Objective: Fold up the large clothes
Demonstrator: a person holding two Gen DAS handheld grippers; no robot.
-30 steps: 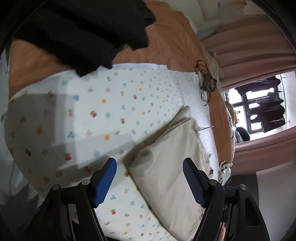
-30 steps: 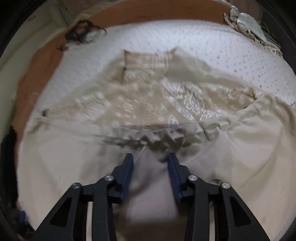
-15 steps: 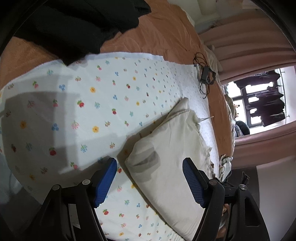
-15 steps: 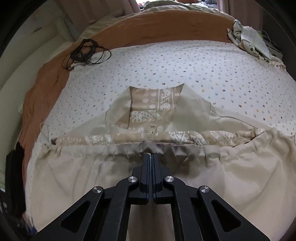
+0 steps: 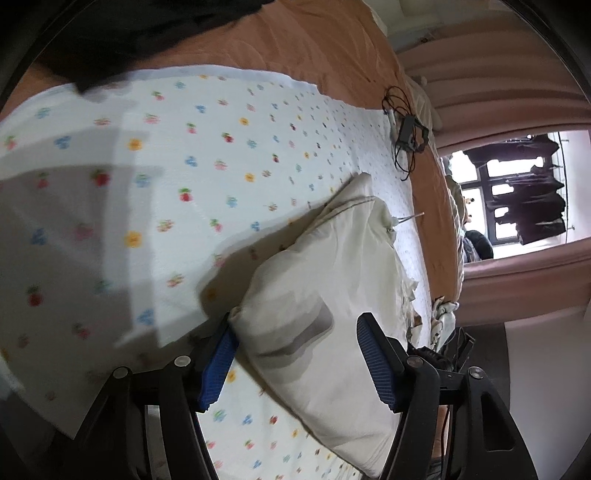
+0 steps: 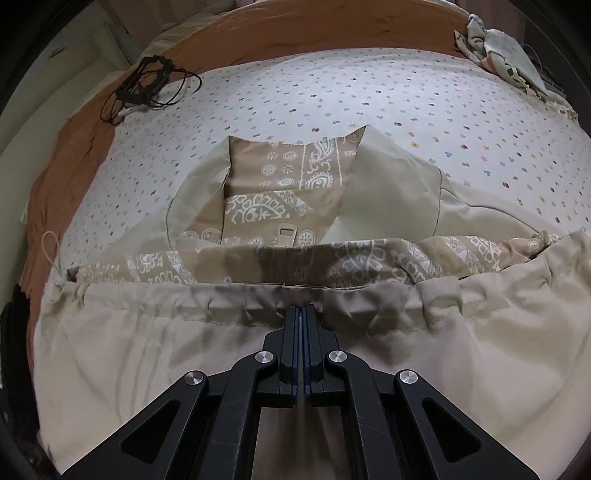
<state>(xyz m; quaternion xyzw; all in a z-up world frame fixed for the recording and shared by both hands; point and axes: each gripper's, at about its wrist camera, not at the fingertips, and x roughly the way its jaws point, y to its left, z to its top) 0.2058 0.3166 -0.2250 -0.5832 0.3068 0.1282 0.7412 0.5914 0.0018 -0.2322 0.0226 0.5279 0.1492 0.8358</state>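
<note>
A large beige jacket [image 6: 388,184] with a paisley-print lining [image 6: 288,166] lies on the flower-print sheet [image 6: 332,81]. Its gathered hem [image 6: 369,306] is folded up across the body. My right gripper [image 6: 303,314] is shut on the middle of that hem. In the left wrist view the folded side of the jacket [image 5: 332,280] lies as a thick cream bundle. My left gripper [image 5: 295,354] is open, its blue pads on either side of the bundle's near corner, the left pad touching it.
A coiled black cable with a charger [image 6: 147,85] [image 5: 406,129] lies at the sheet's far edge. A patterned cloth [image 6: 506,51] sits at the far right corner. Dark clothing [image 5: 129,29] lies on the orange blanket [image 5: 314,48]. Curtains and a window [image 5: 517,192] stand beyond the bed.
My right gripper closed on the jacket hem and carried it up over the body. My left gripper moved in closer until its open pads straddle the bundle's corner.
</note>
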